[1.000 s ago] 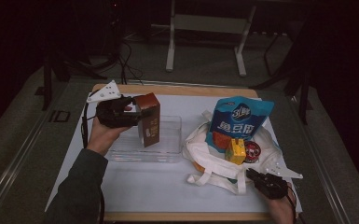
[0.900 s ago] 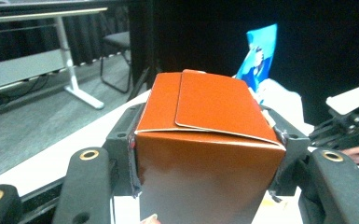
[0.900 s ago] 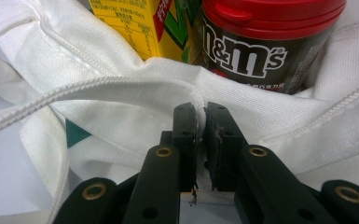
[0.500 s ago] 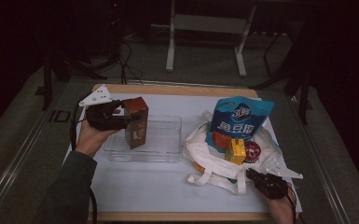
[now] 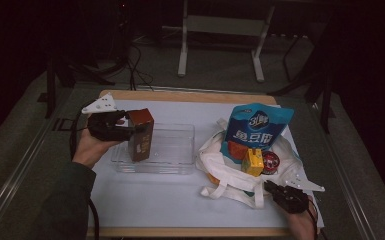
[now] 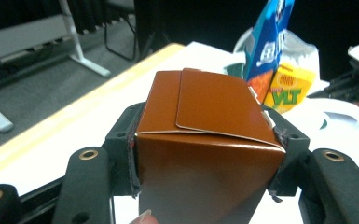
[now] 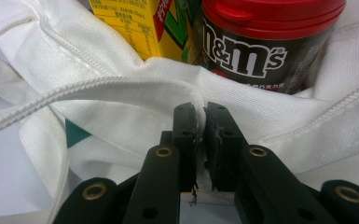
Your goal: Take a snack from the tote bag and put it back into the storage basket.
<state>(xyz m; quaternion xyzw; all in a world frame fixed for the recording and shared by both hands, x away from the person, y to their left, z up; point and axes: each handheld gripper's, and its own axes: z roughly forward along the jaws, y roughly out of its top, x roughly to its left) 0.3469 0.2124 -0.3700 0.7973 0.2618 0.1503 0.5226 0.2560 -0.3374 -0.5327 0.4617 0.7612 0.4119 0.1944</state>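
Observation:
My left gripper (image 5: 130,134) is shut on a brown carton (image 5: 141,134) and holds it upright over the left end of a clear plastic tray (image 5: 172,150). In the left gripper view the carton (image 6: 205,140) sits clamped between both black jaws. A white cloth bag (image 5: 220,170) lies at the right with a blue snack pouch (image 5: 255,131), a yellow juice box (image 5: 253,162) and a red-lidded candy jar (image 5: 271,161) inside. My right gripper (image 5: 272,187) is shut on the bag's front rim; its own view has the white fabric (image 7: 168,93) pinched between the jaws, below the candy jar (image 7: 261,46).
A white sheet (image 5: 170,200) covers the wooden table (image 5: 180,96). Beyond the far edge stand a metal frame's legs (image 5: 182,50) and cables on a dark floor. A metal rail (image 5: 25,165) runs along the table's left side.
The left hand has carried the brown carton leftward and slightly down, to the tray's left end. The right gripper has stayed put on the bag.

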